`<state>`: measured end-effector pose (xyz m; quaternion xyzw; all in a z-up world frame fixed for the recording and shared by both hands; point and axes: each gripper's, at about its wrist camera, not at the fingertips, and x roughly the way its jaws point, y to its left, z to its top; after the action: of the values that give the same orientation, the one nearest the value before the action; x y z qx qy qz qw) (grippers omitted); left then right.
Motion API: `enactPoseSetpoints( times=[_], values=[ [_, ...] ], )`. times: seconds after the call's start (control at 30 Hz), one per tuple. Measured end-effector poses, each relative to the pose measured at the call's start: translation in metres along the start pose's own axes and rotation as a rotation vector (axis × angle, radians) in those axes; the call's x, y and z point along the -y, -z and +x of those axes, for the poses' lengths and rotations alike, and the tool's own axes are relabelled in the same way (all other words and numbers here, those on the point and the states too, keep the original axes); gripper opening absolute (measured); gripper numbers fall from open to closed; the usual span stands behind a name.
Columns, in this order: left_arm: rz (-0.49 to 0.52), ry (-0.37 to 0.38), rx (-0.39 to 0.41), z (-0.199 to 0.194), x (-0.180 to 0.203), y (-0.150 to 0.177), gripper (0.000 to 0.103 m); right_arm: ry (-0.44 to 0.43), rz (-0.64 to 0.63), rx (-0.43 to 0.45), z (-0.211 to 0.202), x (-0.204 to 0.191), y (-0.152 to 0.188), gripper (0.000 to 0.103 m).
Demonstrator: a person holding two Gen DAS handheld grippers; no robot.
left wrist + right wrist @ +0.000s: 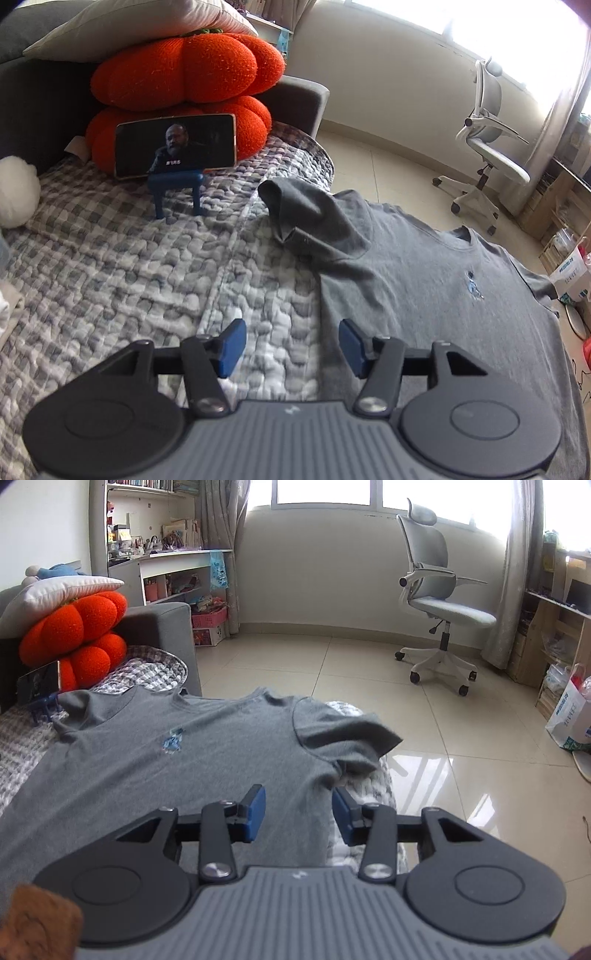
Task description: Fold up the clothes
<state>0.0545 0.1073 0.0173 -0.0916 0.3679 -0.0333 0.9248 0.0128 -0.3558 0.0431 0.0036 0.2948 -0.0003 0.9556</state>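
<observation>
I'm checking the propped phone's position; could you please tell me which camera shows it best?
The left wrist view: the phone faces the camera on its blue stand, screen fully visible. The right wrist view shows it only edge-on and small at the left.

daylight floods both views from the wide, blown-out white windows (321, 491) along the far wall, washing out all detail in the panes and laying a bright glare patch on the glossy beige tiled floor (424, 771). the light is soft and even, so shadows stay faint. both fisheye pictures bend straight lines strongly toward the edges and darken in the corners, and the checked grey-and-white quilted cover (110, 266) smears slightly near the lens.
</observation>
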Motion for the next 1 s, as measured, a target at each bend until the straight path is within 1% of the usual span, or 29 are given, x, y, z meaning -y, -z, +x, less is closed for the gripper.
enactPoseSetpoints(
  times=[0.1, 0.23, 0.27, 0.3, 0.33, 0.57, 0.6, 0.63, 0.67, 0.7, 0.73, 0.77, 0.8, 0.83, 0.87, 0.9, 0.93, 1.0],
  values=[
    [-0.03, -0.013, -0.007, 0.03, -0.001, -0.022, 0.061, 0.017, 0.005, -0.005, 0.021, 0.015, -0.017, 0.046],
    [-0.069, -0.023, -0.007, 0.067, -0.003, -0.051, 0.063, 0.051, 0.002, -0.038, 0.056, 0.03, -0.033, 0.047],
    [-0.062, -0.032, 0.003, 0.077, -0.001, -0.058, 0.063, 0.055, -0.003, -0.046, 0.065, 0.033, -0.036, 0.047],
    [-0.054, -0.041, 0.013, 0.086, 0.001, -0.065, 0.067, 0.058, -0.009, -0.053, 0.073, 0.036, -0.039, 0.047],
    [-0.047, -0.049, 0.021, 0.096, 0.002, -0.072, 0.068, 0.062, -0.014, -0.061, 0.082, 0.038, -0.042, 0.047],
    [-0.045, -0.083, 0.047, 0.151, 0.002, -0.096, 0.068, 0.082, -0.019, -0.126, 0.144, 0.058, -0.062, 0.047],
    [-0.043, -0.091, 0.05, 0.158, 0.002, -0.099, 0.067, 0.087, -0.016, -0.135, 0.15, 0.058, -0.062, 0.05],
    [-0.035, -0.109, 0.047, 0.165, 0.004, -0.098, 0.063, 0.092, -0.014, -0.145, 0.157, 0.059, -0.062, 0.054],
    [-0.025, -0.123, 0.038, 0.171, 0.005, -0.097, 0.058, 0.097, -0.011, -0.154, 0.164, 0.06, -0.062, 0.054],
    [-0.018, -0.127, 0.029, 0.176, 0.007, -0.096, 0.039, 0.102, -0.009, -0.163, 0.171, 0.061, -0.062, 0.054],
    [-0.016, -0.131, 0.026, 0.18, 0.009, -0.094, 0.024, 0.107, -0.006, -0.173, 0.177, 0.062, -0.062, 0.054],
    [-0.012, -0.136, 0.025, 0.183, 0.01, -0.093, 0.022, 0.112, -0.004, -0.182, 0.184, 0.063, -0.062, 0.054],
    [0.002, -0.144, 0.033, 0.185, 0.013, -0.092, 0.014, 0.117, -0.001, -0.192, 0.191, 0.064, -0.062, 0.054],
    [0.024, -0.151, 0.04, 0.184, 0.016, -0.091, 0.009, 0.122, 0.002, -0.201, 0.197, 0.064, -0.062, 0.054],
    [0.049, -0.167, 0.055, 0.183, 0.02, -0.091, 0.008, 0.127, 0.004, -0.211, 0.204, 0.065, -0.062, 0.054],
    [0.072, -0.19, 0.075, 0.181, 0.023, -0.092, 0.007, 0.132, 0.007, -0.22, 0.211, 0.066, -0.062, 0.038],
    [0.083, -0.211, 0.093, 0.178, 0.023, -0.093, 0.006, 0.137, 0.009, -0.23, 0.217, 0.067, -0.062, 0.002],
    [0.074, -0.239, 0.112, 0.175, 0.019, -0.097, 0.006, 0.159, -0.05, -0.213, 0.22, 0.059, -0.063, 0.003]
  ],
)
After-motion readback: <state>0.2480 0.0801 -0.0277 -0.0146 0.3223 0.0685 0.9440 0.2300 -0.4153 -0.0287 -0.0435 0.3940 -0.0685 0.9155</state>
